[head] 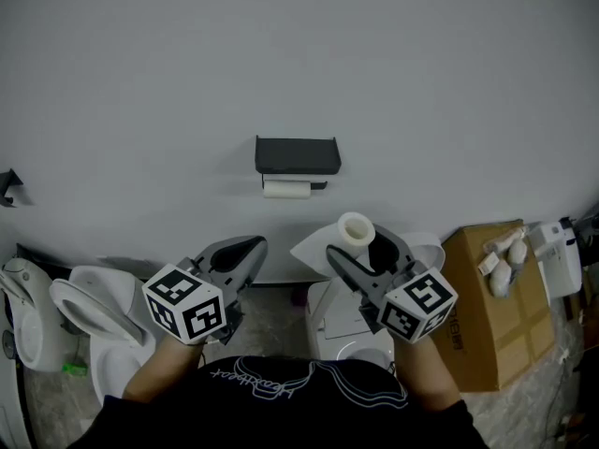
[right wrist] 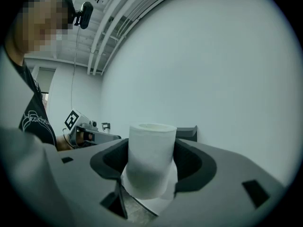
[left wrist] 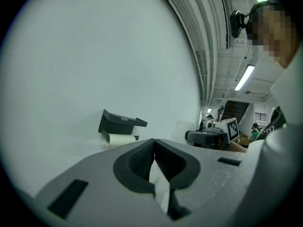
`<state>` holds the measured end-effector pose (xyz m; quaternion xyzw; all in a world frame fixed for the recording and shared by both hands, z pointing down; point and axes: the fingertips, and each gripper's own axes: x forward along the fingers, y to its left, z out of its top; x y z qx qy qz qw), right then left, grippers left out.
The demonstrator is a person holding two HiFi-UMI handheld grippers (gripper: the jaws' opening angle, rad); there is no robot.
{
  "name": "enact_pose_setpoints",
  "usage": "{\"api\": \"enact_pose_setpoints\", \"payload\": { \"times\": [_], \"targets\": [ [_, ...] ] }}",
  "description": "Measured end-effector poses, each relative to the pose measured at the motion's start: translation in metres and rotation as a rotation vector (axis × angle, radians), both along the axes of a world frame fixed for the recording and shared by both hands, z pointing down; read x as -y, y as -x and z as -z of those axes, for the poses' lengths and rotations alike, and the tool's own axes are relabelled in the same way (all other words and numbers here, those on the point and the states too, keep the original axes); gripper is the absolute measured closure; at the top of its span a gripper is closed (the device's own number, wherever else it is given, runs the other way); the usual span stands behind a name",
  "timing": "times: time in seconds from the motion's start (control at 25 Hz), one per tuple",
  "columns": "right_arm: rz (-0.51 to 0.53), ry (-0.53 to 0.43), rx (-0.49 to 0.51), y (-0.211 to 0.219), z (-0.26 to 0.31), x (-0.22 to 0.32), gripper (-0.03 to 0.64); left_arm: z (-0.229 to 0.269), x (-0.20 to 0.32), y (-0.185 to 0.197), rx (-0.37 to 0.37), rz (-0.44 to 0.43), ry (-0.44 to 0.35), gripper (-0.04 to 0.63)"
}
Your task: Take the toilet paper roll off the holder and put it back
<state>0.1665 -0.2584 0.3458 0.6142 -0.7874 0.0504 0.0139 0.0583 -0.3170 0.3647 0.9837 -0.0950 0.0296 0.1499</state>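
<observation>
In the head view, the holder point(head: 298, 155) sits on the wall at 12 o'clock from us, with a second roll point(head: 286, 189) hanging just under it. The right gripper point(head: 367, 251), at 5 o'clock from the holder and well apart from it, is clamped on the toilet paper roll point(head: 356, 232), which stands upright. The left gripper point(head: 241, 251) is at 7 o'clock from the holder and carries nothing

In the left gripper view, the jaws meet at their tips with nothing between them. The holder point(left wrist: 120, 121) shows at 10 o'clock from them

In the right gripper view, the pads press the toilet paper roll point(right wrist: 150, 157) from both sides at about mid-height

We judge it light and soft. A hard squeeze would dent it, and a loose end could unwind. A gentle hold across the round sides suits it, with the hollow core left free
</observation>
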Motion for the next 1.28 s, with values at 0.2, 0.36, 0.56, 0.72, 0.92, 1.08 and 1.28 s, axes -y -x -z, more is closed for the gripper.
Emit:
{"api": "enact_pose_setpoints", "payload": {
  "times": [0.2, 0.36, 0.56, 0.72, 0.92, 1.08, 1.28],
  "targets": [
    [-0.009, -0.029, -0.042, -0.008, 0.021, 0.015, 0.322, 0.000, 0.014, -0.006, -0.006, -0.011, 0.005, 0.591],
    [-0.019, -0.064, -0.077, -0.015, 0.041, 0.031, 0.322, 0.000, 0.025, -0.009, -0.010, -0.022, 0.001, 0.591],
    [-0.023, -0.100, -0.104, -0.020, 0.062, 0.051, 0.322, 0.000, 0.041, -0.010, -0.014, -0.020, 0.004, 0.591],
    [-0.035, -0.119, -0.107, -0.028, 0.073, 0.069, 0.322, -0.005, 0.055, -0.013, -0.010, -0.017, 0.017, 0.591],
    [-0.052, -0.155, -0.120, -0.030, 0.085, 0.076, 0.322, -0.010, 0.059, -0.006, -0.012, -0.006, 0.018, 0.591],
    [-0.055, -0.170, -0.133, -0.036, 0.095, 0.097, 0.322, -0.014, 0.074, -0.004, -0.010, 0.004, 0.027, 0.591],
    [-0.074, -0.175, -0.144, -0.048, 0.102, 0.125, 0.322, -0.018, 0.093, -0.002, -0.008, 0.012, 0.038, 0.591]
  ]
}}
